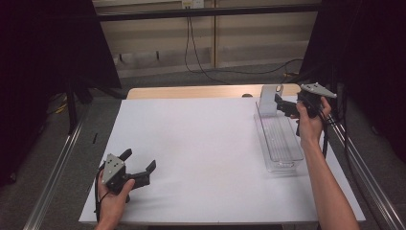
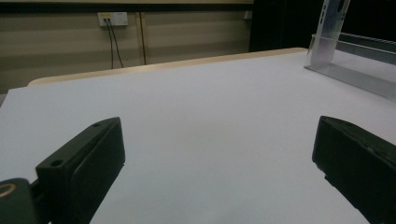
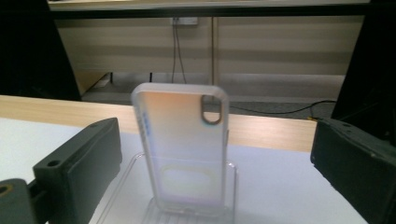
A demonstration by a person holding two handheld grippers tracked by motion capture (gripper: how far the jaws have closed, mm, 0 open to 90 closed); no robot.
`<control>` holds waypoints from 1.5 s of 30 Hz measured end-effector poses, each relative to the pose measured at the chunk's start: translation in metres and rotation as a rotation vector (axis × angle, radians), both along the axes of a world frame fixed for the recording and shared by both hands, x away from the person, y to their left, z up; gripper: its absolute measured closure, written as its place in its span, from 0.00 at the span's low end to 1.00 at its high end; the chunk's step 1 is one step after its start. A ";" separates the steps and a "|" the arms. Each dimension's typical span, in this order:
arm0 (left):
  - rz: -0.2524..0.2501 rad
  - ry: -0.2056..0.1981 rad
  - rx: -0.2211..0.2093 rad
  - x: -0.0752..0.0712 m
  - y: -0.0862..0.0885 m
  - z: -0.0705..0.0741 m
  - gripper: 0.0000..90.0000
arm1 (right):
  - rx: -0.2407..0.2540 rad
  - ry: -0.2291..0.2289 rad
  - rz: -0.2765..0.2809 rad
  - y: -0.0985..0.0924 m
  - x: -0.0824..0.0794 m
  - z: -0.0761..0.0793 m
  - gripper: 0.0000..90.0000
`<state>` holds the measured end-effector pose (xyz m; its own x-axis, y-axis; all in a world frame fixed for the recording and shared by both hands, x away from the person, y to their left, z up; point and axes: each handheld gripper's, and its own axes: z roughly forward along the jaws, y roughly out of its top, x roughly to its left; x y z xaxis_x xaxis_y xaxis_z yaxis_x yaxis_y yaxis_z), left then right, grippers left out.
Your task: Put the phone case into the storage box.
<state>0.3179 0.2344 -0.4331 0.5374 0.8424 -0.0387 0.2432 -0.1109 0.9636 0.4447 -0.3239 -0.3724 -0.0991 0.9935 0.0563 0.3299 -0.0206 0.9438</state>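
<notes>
A table (image 1: 201, 143) with a white top and a pale wooden far edge is presented. One clear plastic tray (image 1: 279, 139) is set directly on it, lengthwise, just below and ahead of the right gripper's fingers (image 1: 282, 106). The left gripper's fingers (image 1: 149, 167) are held low over the bare white surface at the near corner, well apart from the tray.
</notes>
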 end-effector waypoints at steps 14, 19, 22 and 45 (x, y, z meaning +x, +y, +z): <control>0.001 -0.005 -0.009 -0.001 0.001 0.001 0.03 | -0.007 -0.049 0.051 0.007 -0.030 0.006 0.04; 0.004 -0.003 -0.008 -0.001 0.003 0.001 0.03 | -0.024 -0.072 0.061 0.006 -0.041 0.006 0.03; 0.003 -0.006 -0.015 -0.001 0.003 0.001 0.03 | -0.015 -0.081 0.072 0.005 -0.048 0.006 0.03; 0.009 -0.019 -0.044 -0.003 0.006 0.004 0.03 | -0.062 -0.126 0.101 0.014 -0.097 0.001 0.01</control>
